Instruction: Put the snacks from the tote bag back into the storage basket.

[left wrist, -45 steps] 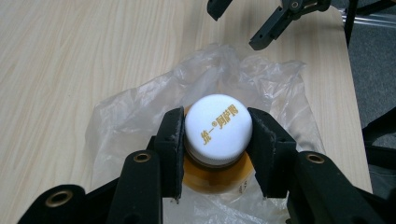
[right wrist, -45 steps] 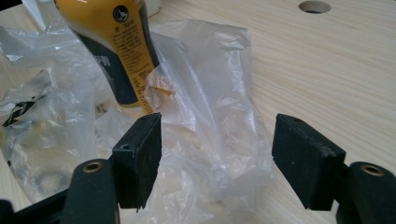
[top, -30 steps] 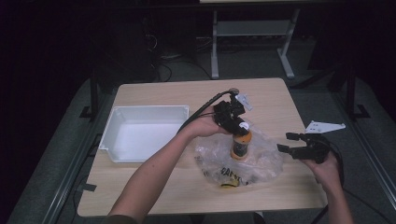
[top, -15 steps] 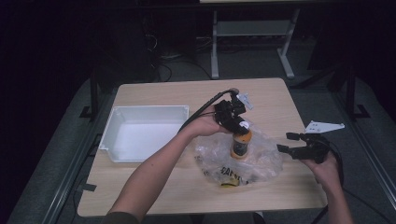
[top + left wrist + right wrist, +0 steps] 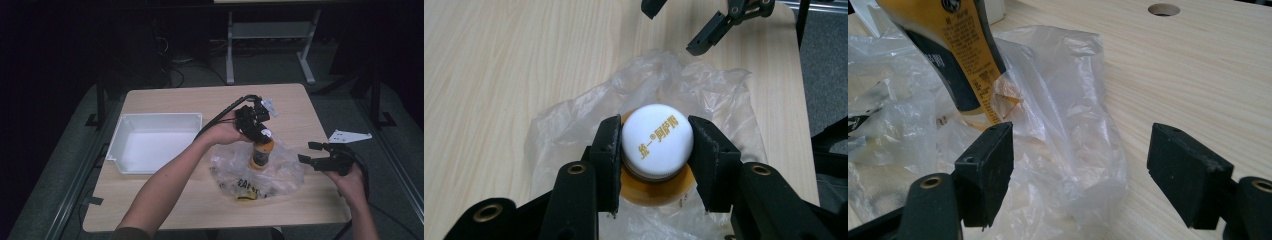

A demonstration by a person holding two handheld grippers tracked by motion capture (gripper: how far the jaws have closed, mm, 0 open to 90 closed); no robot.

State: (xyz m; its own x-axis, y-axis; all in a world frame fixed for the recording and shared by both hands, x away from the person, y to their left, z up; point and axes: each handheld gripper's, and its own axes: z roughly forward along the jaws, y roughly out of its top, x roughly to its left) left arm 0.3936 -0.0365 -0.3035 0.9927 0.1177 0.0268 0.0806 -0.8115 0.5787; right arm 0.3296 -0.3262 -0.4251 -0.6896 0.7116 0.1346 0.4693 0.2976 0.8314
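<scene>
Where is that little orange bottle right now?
In the high view, the orange bottle stands right of centre on the table, in the clear plastic bag, its white cap clamped by the left tongs.

Light wooden table (image 5: 165, 200) with rounded corners stands on grey carpeted floor (image 5: 55, 165). A round hole (image 5: 1163, 9) is cut in the surface near one edge. Beyond the far edge stands a white metal frame (image 5: 270, 35) with two legs. Dark cables (image 5: 175, 70) lie on the floor. Surroundings are dim; the table is lit.
</scene>
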